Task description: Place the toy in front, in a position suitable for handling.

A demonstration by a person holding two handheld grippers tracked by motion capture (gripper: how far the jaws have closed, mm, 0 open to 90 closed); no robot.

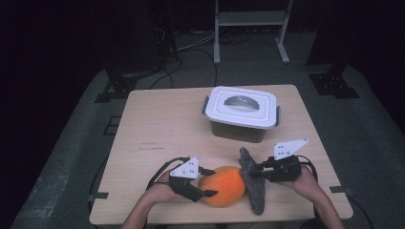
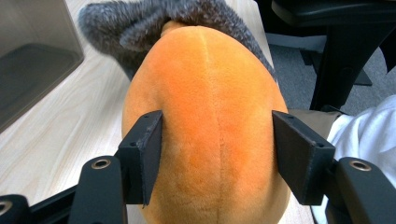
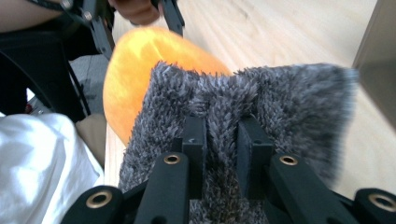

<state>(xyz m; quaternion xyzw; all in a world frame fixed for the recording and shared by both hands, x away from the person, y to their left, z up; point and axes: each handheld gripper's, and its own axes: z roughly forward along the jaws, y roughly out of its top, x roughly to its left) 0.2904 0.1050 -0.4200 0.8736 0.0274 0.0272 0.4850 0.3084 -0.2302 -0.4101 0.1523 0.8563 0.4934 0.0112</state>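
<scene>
An orange plush egg-shaped toy (image 1: 223, 185) (image 2: 210, 107) lies near the table's front edge. My left gripper (image 1: 209, 182) (image 2: 217, 140) holds it from the left, one jaw pressed against each side. A grey fuzzy cloth piece (image 1: 251, 180) (image 3: 261, 93) stands on edge against the toy's right side. My right gripper (image 1: 254, 171) (image 3: 223, 135) is shut on a pinched fold of it. In the right gripper view the orange toy (image 3: 140, 60) shows behind the grey piece. Whether the grey piece is attached to the toy cannot be told.
A white-lidded storage box (image 1: 241, 112) with a grey handle and side clips stands at the back middle of the wooden table (image 1: 157, 129). The person's forearms come in over the front edge. A metal stand's legs (image 1: 248, 28) and cables lie on the floor beyond.
</scene>
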